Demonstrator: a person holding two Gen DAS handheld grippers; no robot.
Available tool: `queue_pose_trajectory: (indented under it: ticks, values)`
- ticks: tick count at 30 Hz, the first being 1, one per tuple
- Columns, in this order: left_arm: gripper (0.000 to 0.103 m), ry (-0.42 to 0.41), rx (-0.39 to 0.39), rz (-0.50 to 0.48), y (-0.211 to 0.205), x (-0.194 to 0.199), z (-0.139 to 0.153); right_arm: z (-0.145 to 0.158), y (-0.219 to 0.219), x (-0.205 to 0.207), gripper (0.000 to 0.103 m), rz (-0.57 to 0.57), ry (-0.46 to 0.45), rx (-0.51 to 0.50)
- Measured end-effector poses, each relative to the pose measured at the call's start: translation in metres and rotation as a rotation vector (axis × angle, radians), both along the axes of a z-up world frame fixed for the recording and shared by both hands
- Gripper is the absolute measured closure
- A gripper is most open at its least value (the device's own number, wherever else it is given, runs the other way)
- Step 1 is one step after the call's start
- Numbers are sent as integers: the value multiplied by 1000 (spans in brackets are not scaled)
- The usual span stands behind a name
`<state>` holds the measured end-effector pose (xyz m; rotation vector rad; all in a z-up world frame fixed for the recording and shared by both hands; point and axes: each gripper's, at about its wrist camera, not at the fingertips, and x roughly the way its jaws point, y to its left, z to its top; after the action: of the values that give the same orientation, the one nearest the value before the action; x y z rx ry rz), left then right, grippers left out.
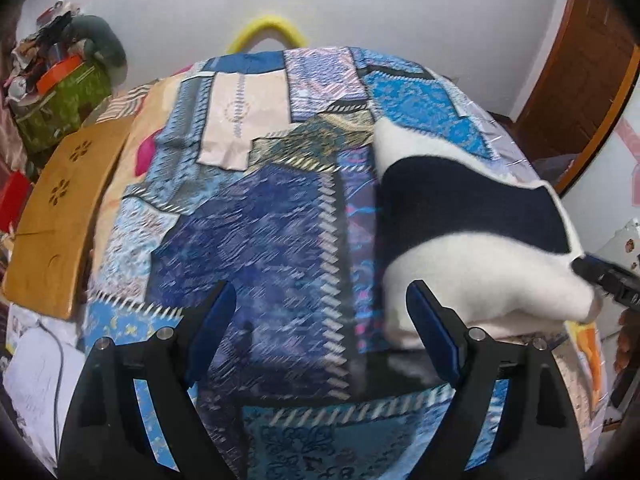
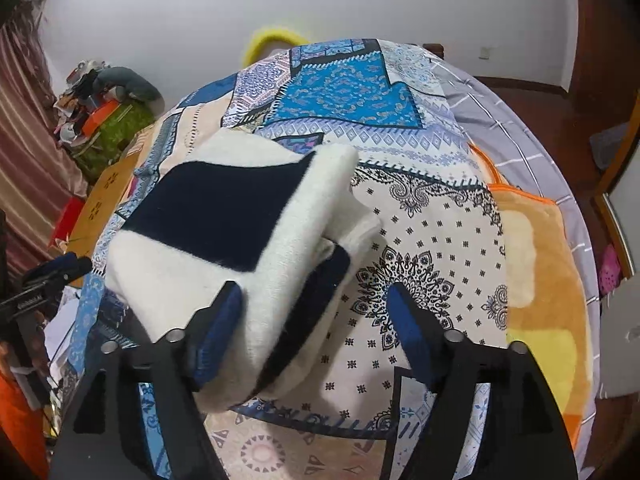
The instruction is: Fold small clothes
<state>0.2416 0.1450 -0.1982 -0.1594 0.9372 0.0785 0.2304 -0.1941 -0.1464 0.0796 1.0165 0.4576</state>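
The right gripper (image 2: 316, 324) stands wide, pads apart from the folded white-and-navy garment (image 2: 240, 220) between them; it appears just released onto the patchwork bedspread (image 2: 420, 240). The left gripper (image 1: 320, 320) hangs open over bare bedspread, garment just beside it. The fold looks finished; next likely needs backing away without snagging it.

Both wrist views downward, bed (image 1: 260, 220) shared

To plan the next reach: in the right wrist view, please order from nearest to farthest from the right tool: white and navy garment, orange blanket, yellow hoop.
1. White and navy garment: folded, between the open right tool fingers.
2. Orange blanket: right side.
3. Yellow hoop: far bed edge.
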Motion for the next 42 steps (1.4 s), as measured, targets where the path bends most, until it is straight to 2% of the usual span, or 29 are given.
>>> queue_pose_trajectory:
  ticks: [5, 8, 10, 17, 27, 32, 38, 42]
  values:
    - [15, 14, -83, -38, -13, 25, 2, -8, -4, 4, 19, -13, 39, 51]
    - [14, 48, -138, -61, -18, 43, -4, -16, -6, 9, 15, -10, 76, 94]
    - [14, 78, -192, -68, -19, 57, -12, -21, -6, 12, 11, -5, 96, 111]
    - [14, 164, -392, -80, -20, 83, -42, -39, -6, 23, 9, 4, 168, 204]
    - [14, 222, -502, -119, -29, 111, -58, -58, -3, 35, 9, 25, 243, 318]
    - [13, 255, -550, -107, -32, 119, -65, -61, -2, 37, 9, 28, 238, 334]
    - [18, 263, -575, -108, -32, 119, -64, -56, 3, 37, 23, 56, 236, 338]
    - [27, 254, -580, -112, -28, 112, -58, -50, 4, 36, 41, 66, 220, 325]
